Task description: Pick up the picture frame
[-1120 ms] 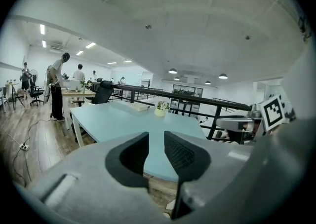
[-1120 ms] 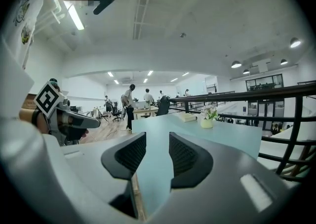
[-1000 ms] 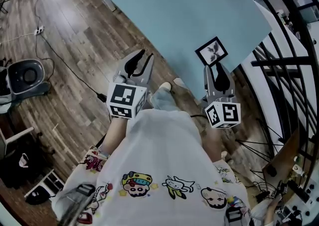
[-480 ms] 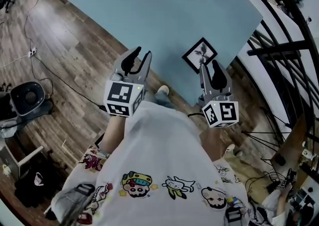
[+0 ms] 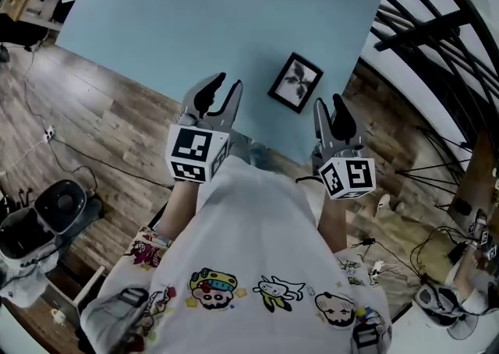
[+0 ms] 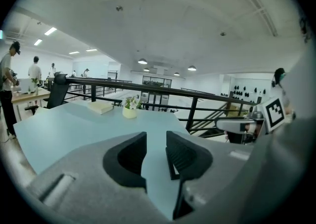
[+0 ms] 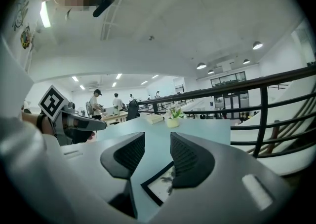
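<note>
The pick-up has not begun in earnest. The frame [image 5: 295, 82] lies flat on the table [image 5: 179, 17], close to the near edge and toward the right-hand corner, picture side up. Nothing touches it.

The person stands at that edge with both grippers held out in front. The right gripper [image 5: 330, 104] is the nearer one: it hovers just beside the frame's near corner, jaws apart and empty. Its own view looks along those jaws at a corner of the frame on the tabletop beyond them; the pads are clear of it.

The left gripper [image 5: 227, 84] sits further left, over the table edge, apart from the frame. Its jaws are opening and hold nothing; only bare tabletop shows through the gap.

A small plant pot [image 6: 130, 112] and a book [image 6: 100, 106] stand at the far end of the table, well out of the way. A railing [image 5: 437, 25] runs past the table's right side.

As I read it, the approach is nearly done and everything else is left: lining the jaws up on an edge of the frame, closing on it, and lifting. Because the frame lies flat, getting a jaw under its rim looks like the awkward part.
</note>
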